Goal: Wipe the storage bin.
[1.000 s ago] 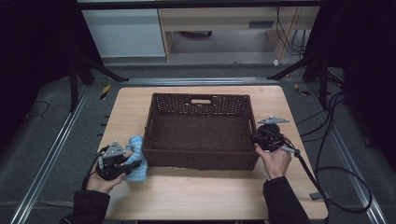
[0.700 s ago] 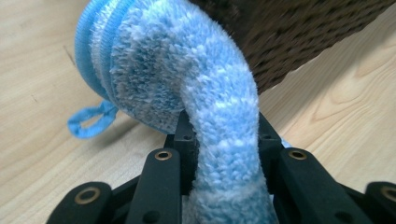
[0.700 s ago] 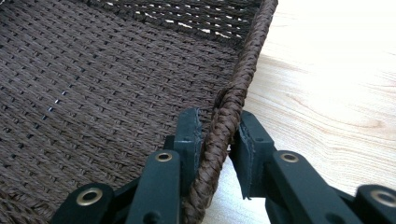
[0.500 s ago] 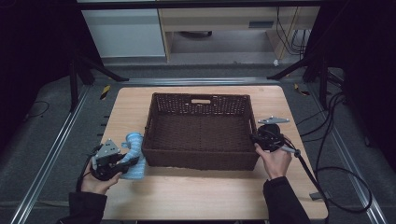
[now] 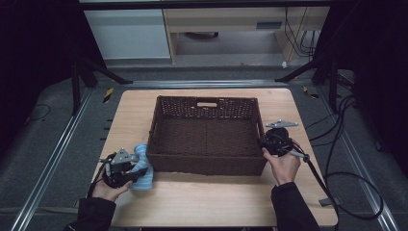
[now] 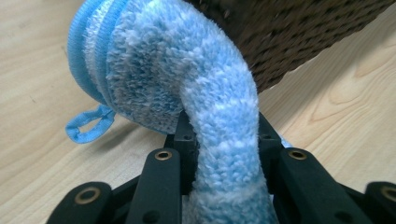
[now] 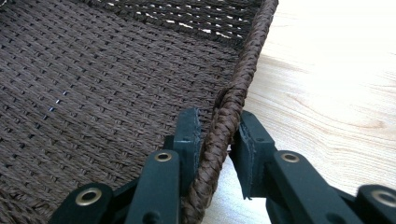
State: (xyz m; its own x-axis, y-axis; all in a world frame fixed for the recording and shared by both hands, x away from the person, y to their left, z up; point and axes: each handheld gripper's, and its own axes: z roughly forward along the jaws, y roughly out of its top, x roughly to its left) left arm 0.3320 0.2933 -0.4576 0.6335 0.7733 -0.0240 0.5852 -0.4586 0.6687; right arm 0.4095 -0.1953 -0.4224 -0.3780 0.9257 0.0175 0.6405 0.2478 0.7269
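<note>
- Fingers (image 6: 180, 140) of the left gripper (image 6: 219, 154) are clamping on a fluffy blue-and-white striped sock (image 6: 187, 79); its pads are pressing the sock from both sides.
- In the high view, the left gripper (image 5: 126, 166) is sitting near the front left corner of the wooden table (image 5: 211, 202), and the sock (image 5: 142, 168) is lying just beside the left wall of the wicker basket (image 5: 207, 166).
- A small blue loop (image 6: 88, 126) of the sock is resting on the table (image 6: 37, 84).
- Fingers (image 7: 189, 135) of the right gripper (image 7: 217, 144) are closing on the braided rim (image 7: 233, 93) of the basket, one inside and one outside.
- In the high view, the right gripper (image 5: 269, 142) is holding the right rim of the basket, towards its front corner.
- The basket is standing in the middle of the table, nearer the far edge.
</note>
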